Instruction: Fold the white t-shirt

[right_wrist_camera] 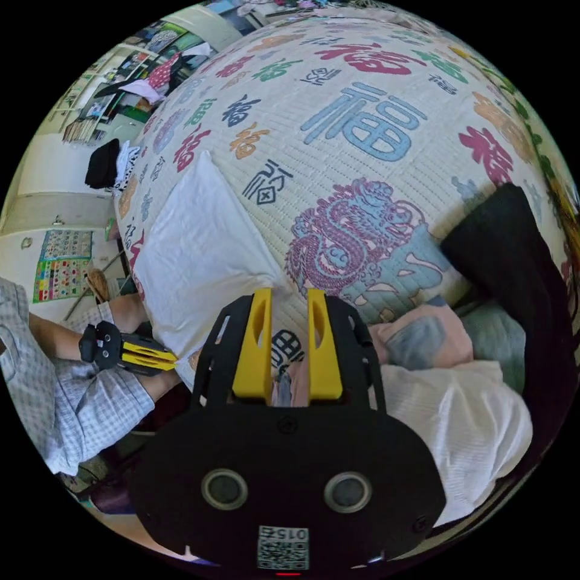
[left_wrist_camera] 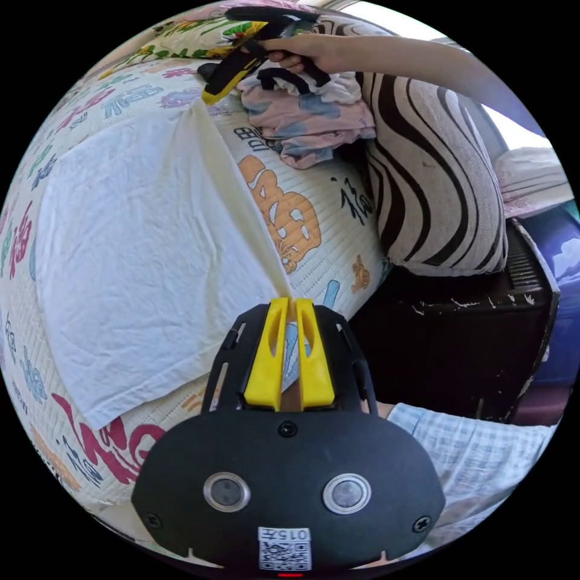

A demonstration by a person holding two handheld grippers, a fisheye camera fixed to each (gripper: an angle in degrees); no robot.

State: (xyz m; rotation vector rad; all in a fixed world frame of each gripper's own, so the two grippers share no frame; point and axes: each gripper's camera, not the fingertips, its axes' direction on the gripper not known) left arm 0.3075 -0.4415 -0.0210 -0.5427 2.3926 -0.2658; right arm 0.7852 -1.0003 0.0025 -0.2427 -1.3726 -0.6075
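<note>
White t-shirt (left_wrist_camera: 139,241) lies partly folded on the patterned bed quilt (left_wrist_camera: 308,205), its right flap lifted into a ridge. Left tool (left_wrist_camera: 289,308) has its jaws closed together on the near end of that raised edge; the thin hem could slip out and the flap flop back crooked. Right tool (right_wrist_camera: 287,299), jaws parted and empty, hangs over the clothes pile (right_wrist_camera: 447,386) and may snag a stray garment there.

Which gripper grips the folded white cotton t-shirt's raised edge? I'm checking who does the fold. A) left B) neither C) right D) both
A: in the left gripper view the left gripper pinches the white t-shirt between closed jaws; the right gripper is open, apart from it.
</note>
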